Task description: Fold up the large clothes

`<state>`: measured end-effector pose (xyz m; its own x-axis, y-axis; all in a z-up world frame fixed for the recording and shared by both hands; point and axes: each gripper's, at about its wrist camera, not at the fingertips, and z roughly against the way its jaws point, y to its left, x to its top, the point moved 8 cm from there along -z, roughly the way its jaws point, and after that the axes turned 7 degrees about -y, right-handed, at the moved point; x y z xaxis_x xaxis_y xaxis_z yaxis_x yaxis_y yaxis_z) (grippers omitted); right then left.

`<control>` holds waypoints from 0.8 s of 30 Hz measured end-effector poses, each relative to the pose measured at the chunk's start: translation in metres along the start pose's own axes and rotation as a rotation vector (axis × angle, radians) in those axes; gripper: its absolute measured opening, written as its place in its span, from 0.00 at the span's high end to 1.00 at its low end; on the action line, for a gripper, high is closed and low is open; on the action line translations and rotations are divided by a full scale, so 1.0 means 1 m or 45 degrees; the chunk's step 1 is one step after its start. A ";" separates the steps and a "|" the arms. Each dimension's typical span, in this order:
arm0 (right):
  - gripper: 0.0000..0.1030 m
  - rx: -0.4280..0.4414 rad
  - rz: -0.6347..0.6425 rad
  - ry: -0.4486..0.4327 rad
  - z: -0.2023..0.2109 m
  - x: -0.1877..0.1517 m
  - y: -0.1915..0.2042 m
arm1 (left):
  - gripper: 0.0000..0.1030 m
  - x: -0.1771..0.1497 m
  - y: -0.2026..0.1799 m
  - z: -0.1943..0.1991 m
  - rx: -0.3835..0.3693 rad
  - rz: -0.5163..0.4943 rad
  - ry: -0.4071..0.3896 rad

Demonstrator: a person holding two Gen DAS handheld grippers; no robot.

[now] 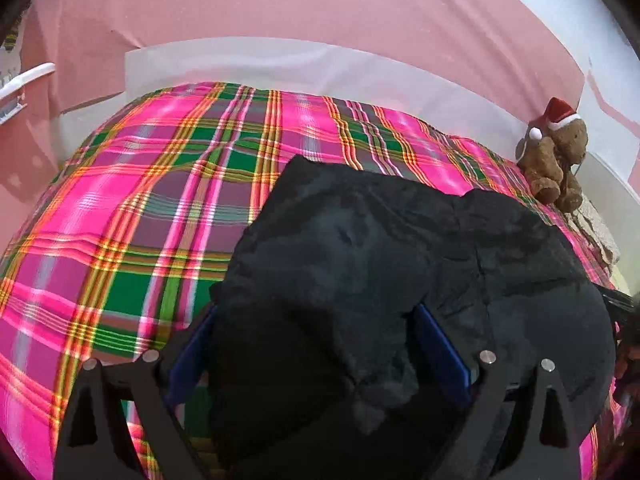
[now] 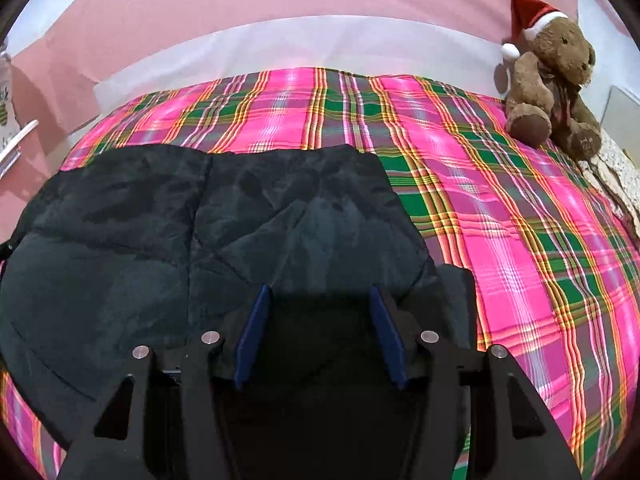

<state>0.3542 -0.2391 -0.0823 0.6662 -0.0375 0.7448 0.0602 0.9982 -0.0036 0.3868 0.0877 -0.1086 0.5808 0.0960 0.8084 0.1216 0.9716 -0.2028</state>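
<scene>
A large black fleecy garment (image 1: 400, 240) lies spread on a pink and green plaid bedcover (image 1: 140, 200). My left gripper (image 1: 316, 340) hovers low over its left part with the jaws wide apart. A raised bunch of the black cloth fills the gap and laps over the left blue pad (image 1: 192, 344). The same garment (image 2: 140, 240) covers the left half of the right wrist view. My right gripper (image 2: 320, 332) stands open over the garment's right end. Cloth lies in shadow between its blue pads (image 2: 256, 332), whose inner faces show bare.
A brown teddy bear (image 2: 552, 80) in a red Santa hat sits at the bed's far right corner, also seen as the teddy bear (image 1: 556, 152). A pink wall (image 1: 280, 8) with a white strip runs behind the bed. Bare plaid cover (image 2: 520, 240) stretches right of the garment.
</scene>
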 end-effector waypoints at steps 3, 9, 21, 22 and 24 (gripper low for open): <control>0.48 -0.020 0.000 -0.012 0.016 0.003 -0.001 | 0.07 0.005 -0.006 0.021 0.023 -0.029 -0.044; 0.48 -0.011 0.024 -0.079 0.056 0.000 0.002 | 0.07 0.016 -0.019 0.061 0.006 -0.059 -0.152; 0.48 -0.022 0.036 -0.020 0.048 -0.023 -0.001 | 0.07 -0.016 -0.024 0.039 0.038 -0.102 -0.020; 0.48 -0.021 0.035 -0.021 0.050 -0.023 -0.001 | 0.07 -0.015 -0.024 0.043 0.040 -0.107 -0.024; 0.48 -0.015 0.031 -0.032 0.057 -0.024 0.000 | 0.07 -0.014 -0.024 0.050 0.034 -0.109 -0.038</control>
<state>0.2963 -0.2356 -0.0623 0.6484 -0.0119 0.7612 0.0529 0.9982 -0.0294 0.3357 0.0738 -0.0870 0.5450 0.0184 0.8383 0.1479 0.9820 -0.1177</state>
